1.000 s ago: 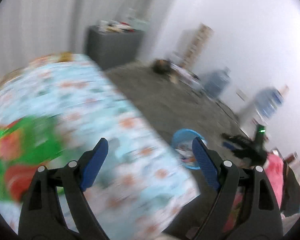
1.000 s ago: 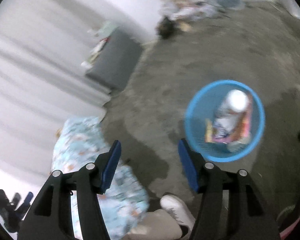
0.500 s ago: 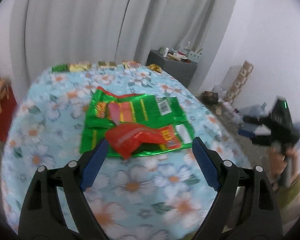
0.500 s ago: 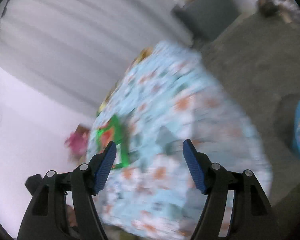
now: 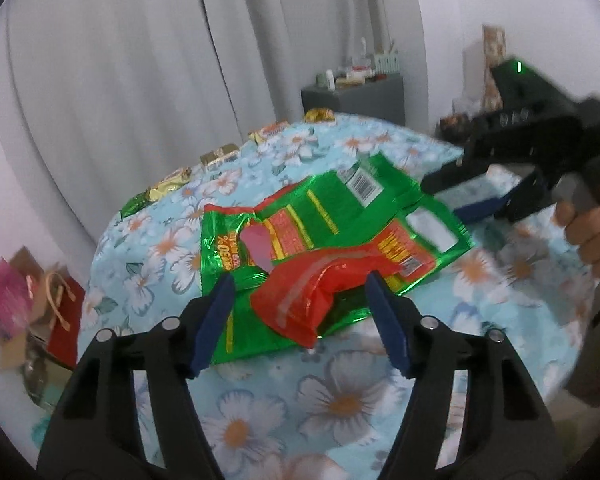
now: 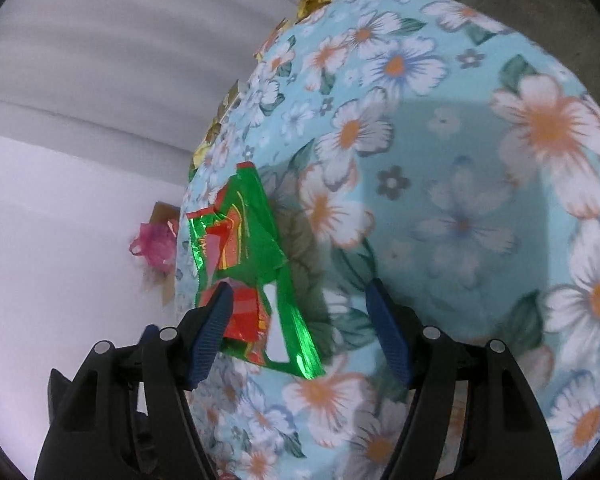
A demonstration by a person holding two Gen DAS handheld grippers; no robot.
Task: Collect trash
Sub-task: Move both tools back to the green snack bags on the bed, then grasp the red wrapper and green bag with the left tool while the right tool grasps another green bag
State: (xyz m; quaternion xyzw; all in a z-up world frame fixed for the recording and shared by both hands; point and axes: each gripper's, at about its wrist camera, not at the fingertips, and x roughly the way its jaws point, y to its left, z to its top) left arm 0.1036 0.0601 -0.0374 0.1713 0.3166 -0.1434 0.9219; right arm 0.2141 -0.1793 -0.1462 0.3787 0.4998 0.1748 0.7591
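My left gripper [image 5: 300,312] has just been closing its jaws, yet they stand apart around the red wrapper [image 5: 304,296], not pressing it. This wrapper lies on the green snack bag [image 5: 332,216] at the centre of the frame, on the flowered counter [image 5: 340,400]. My right gripper [image 6: 300,328], jaws apart and empty, comes near the bag's edge (probably to take it).

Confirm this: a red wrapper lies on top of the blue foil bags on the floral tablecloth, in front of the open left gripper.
One slip: the foil bags are green, not blue, as the left wrist view shows. The red wrapper does lie on them on the floral tablecloth, before the open left gripper.
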